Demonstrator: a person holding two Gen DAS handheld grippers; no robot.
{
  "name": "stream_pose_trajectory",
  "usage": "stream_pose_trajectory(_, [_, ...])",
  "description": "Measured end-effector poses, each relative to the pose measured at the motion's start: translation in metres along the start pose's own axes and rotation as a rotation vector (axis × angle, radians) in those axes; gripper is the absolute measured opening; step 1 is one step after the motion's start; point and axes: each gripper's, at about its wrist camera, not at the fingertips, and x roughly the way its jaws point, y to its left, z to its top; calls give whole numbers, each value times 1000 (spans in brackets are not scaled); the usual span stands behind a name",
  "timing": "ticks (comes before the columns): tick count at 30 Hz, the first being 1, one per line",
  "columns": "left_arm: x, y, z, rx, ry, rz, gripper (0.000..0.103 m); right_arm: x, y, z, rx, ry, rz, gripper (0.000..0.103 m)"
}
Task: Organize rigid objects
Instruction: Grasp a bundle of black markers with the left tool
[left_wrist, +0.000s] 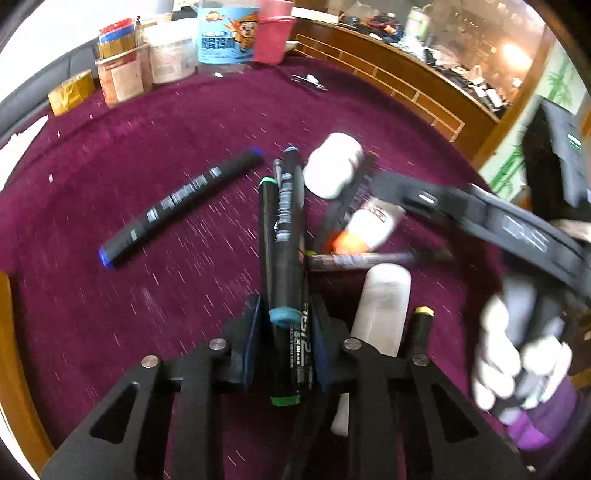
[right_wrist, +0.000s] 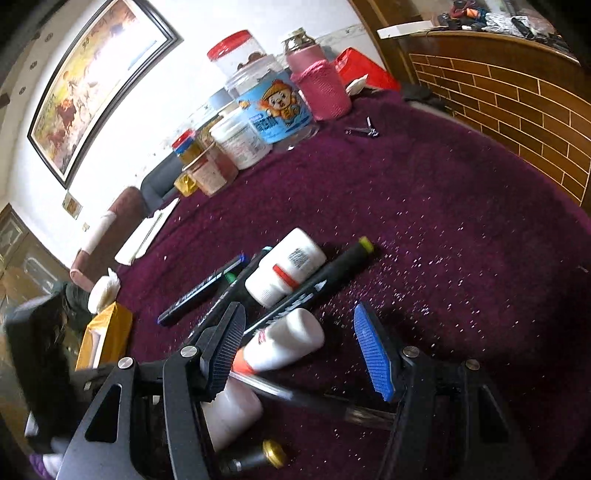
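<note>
black markers with coloured end caps, clustered mid-table on the purple glittery cloth (left_wrist: 110, 155). count looks like five, though blur makes that approximate: blue-capped marker (left_wrist: 181, 206) lying alone to the left, long axis slanting from near-left to far-right; teal-capped marker (left_wrist: 286, 236) and green-capped marker (left_wrist: 266, 229) side by side, long axes running straight away from the left camera; yellow-capped marker (right_wrist: 317, 284) diagonal, yellow end pointing far-right in the right view; one more dark pen (left_wrist: 360, 260) lying crosswise. three white plastic bottles: squat round one (right_wrist: 286, 267) touching the yellow-capped marker, small orange-tipped one (right_wrist: 282, 341), plain one (left_wrist: 382, 306) nearest.

left gripper (left_wrist: 284, 343): blue pads pressed in on the teal-capped and green-capped pair, pinching both near their near ends. right gripper (right_wrist: 299, 350): jaws spread, orange-tipped bottle and the dark pen lie between them, pads not touching either. white-gloved hand (left_wrist: 517, 354) holds it.
</note>
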Motion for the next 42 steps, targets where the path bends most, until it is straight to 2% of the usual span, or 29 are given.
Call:
stream_pose_trajectory(3, [-13, 0, -12, -10, -35, -2, 22, 2, 2, -2, -12, 14, 0, 56])
stream_pose_trajectory(6, [-22, 8, -8, -46, -79, -7, 22, 2, 1, -3, -12, 18, -5, 56])
stream_pose_trajectory(9, [-21, 16, -1, -94, -86, -15, 22, 2, -3, -4, 7, 19, -6, 56])
stream_pose_trajectory(12, [-28, 21, 3, -104, -114, 23, 22, 3, -9, -4, 33, 30, 1, 56])
stream_pose_trajectory(15, [-31, 22, 16, -63, -136, 104, 22, 2, -11, -4, 42, 29, 5, 56])
stream_pose_trajectory(17, [-29, 23, 30, 8, -149, 188, 22, 2, -9, -4, 34, 29, 0, 56])
stream_pose_trajectory(19, [-22, 29, 40, 63, -144, 244, 31, 3, -8, -4, 28, 31, -4, 56])
stream_pose_trajectory(21, [-7, 38, 51, 109, -112, 296, 33, 3, -7, -4, 26, 31, -6, 56])
stream_pose_trajectory(25, [26, 50, 61, 159, -19, 271, 35, 5, -6, -4, 16, 31, -8, 56])
stream_pose_trajectory(27, [28, 46, 60, 178, -49, 279, 36, 6, -6, -3, 12, 31, -9, 57])
stream_pose_trajectory(29, [28, 45, 59, 154, -37, 274, 28, 6, -6, -3, 10, 31, -9, 57])
stream_pose_trajectory(30, [26, 46, 58, 139, -24, 243, 17, 6, -6, -3, 11, 31, -9, 57])
stream_pose_trajectory(31, [23, 45, 54, 121, -3, 210, 13, 6, -6, -3, 11, 31, -9, 57])
stream_pose_trajectory(35, [5, 36, 24, 101, 32, 164, 13, 6, -5, -3, 11, 31, -9, 57])
stream_pose_trajectory(38, [-3, 26, 8, 76, 35, 206, 13, 7, -5, -3, 9, 32, -9, 59])
stream_pose_trajectory(39, [0, 23, 9, 76, 30, 210, 15, 7, -5, -3, 8, 32, -8, 59])
stream_pose_trajectory(41, [3, 17, 11, 87, -15, 257, 27, 7, -4, -3, 5, 33, -8, 60])
stream_pose_trajectory(42, [6, 17, 14, 78, -40, 290, 36, 7, -5, -3, 7, 33, -5, 60])
